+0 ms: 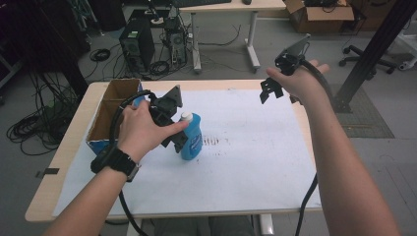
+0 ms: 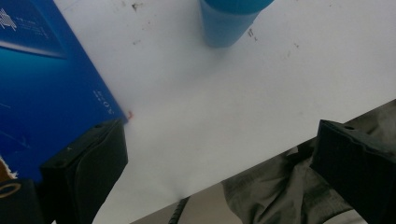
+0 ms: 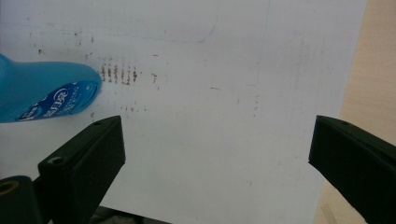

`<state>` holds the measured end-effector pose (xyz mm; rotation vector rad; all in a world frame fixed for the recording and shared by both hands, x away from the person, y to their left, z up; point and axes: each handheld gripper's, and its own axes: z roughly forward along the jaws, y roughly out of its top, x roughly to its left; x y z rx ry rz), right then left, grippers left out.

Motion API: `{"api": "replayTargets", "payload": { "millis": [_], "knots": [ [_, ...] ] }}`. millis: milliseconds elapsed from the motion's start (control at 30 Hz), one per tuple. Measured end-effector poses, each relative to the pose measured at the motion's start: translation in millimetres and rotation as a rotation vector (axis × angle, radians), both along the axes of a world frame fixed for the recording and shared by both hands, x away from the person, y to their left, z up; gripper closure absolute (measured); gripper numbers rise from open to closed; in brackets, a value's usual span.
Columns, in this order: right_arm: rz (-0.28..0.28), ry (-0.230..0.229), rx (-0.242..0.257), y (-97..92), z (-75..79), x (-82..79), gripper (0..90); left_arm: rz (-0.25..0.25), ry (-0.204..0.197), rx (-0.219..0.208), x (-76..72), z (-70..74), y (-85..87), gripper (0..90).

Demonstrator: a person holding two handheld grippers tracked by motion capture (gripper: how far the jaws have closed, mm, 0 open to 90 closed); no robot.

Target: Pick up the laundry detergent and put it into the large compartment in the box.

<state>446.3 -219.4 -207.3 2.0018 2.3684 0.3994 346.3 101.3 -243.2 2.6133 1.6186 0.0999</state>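
Bottle: blue plastic bottle [image 1: 192,137] with white cap, standing on the paper-covered table [image 1: 246,147], beside the cardboard box [image 1: 110,110].
Handling: probably light, smooth, slightly squeezable; grip mid-body.
Left gripper [image 1: 169,123]: jaws spread, empty, beside bottle.
Right gripper [image 1: 275,86]: jaws spread, empty, well apart.

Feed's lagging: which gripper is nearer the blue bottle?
Left. The left gripper is right beside the blue bottle; the right gripper is raised off toward the table's far right.

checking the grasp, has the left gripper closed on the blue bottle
No: in the left gripper view the jaws stand wide apart over white paper, and the blue bottle stands beyond them, outside the gap.
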Motion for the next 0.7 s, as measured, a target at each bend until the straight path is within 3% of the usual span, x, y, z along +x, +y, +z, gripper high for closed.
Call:
{"api": "replayTargets", "payload": {
  "millis": [500,700],
  "knots": [
    [0.01,0.007,0.006,-2.7,0.4,-2.5,3.6,-0.003,-0.002,0.011,1.4,6.9,-0.2,3.9],
    [0.012,0.005,0.004,-2.4,2.5,-3.6,3.5,0.003,-0.009,-0.003,4.1,11.4,2.0,3.8]
  ]
}}
